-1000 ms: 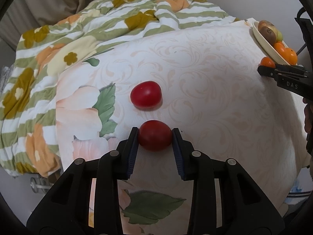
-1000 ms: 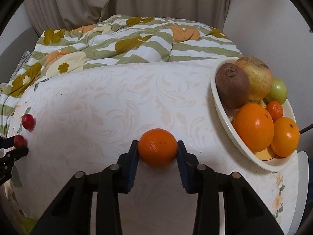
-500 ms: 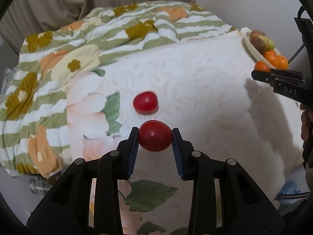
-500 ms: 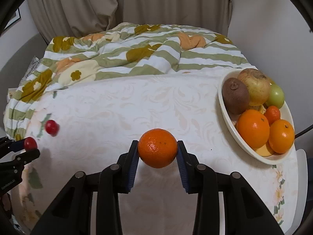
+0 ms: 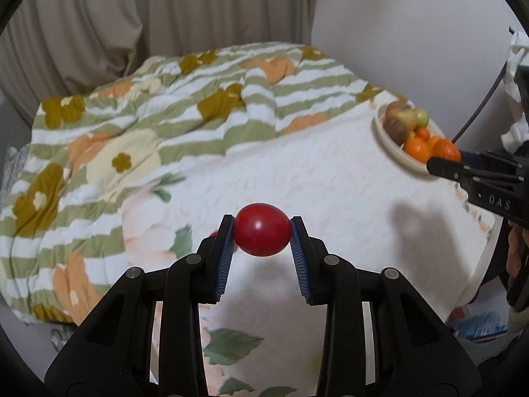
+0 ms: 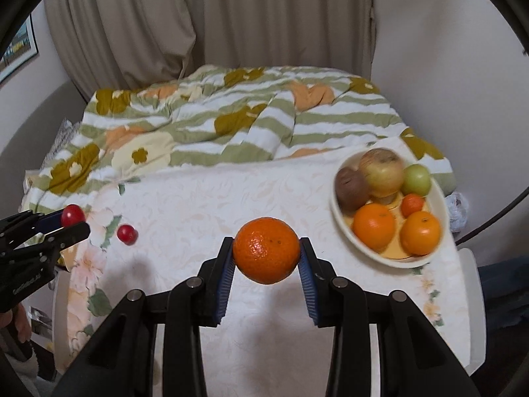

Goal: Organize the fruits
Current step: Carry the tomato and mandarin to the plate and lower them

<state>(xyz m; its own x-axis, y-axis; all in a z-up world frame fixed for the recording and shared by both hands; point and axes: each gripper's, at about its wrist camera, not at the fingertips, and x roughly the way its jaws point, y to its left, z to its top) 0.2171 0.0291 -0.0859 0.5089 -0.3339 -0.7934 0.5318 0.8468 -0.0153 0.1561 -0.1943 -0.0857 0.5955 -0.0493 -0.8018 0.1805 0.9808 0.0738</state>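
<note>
My left gripper (image 5: 262, 231) is shut on a red tomato (image 5: 262, 233), held well above the white tablecloth (image 5: 297, 172). From the right wrist view the same gripper (image 6: 71, 223) shows at the left edge with the tomato (image 6: 72, 215) in it. A second red tomato (image 6: 127, 234) lies on the cloth just right of it; in the left wrist view it is almost hidden behind a finger. My right gripper (image 6: 266, 254) is shut on an orange (image 6: 266, 254), lifted over the table's middle. The cream bowl (image 6: 340, 228) with several fruits stands at the right.
A green-striped flowered quilt (image 6: 231, 125) covers the bed behind the table. Beige curtains (image 6: 198, 26) hang at the back and a white wall (image 5: 396, 33) is on the right. A dark cable (image 5: 479, 109) runs past the bowl. The table's right edge (image 6: 476, 297) lies close to the bowl.
Both grippers have risen from the cloth with their fruit still held. The table now looks farther below, and the loose tomato has slid behind the left finger in the left wrist view.
</note>
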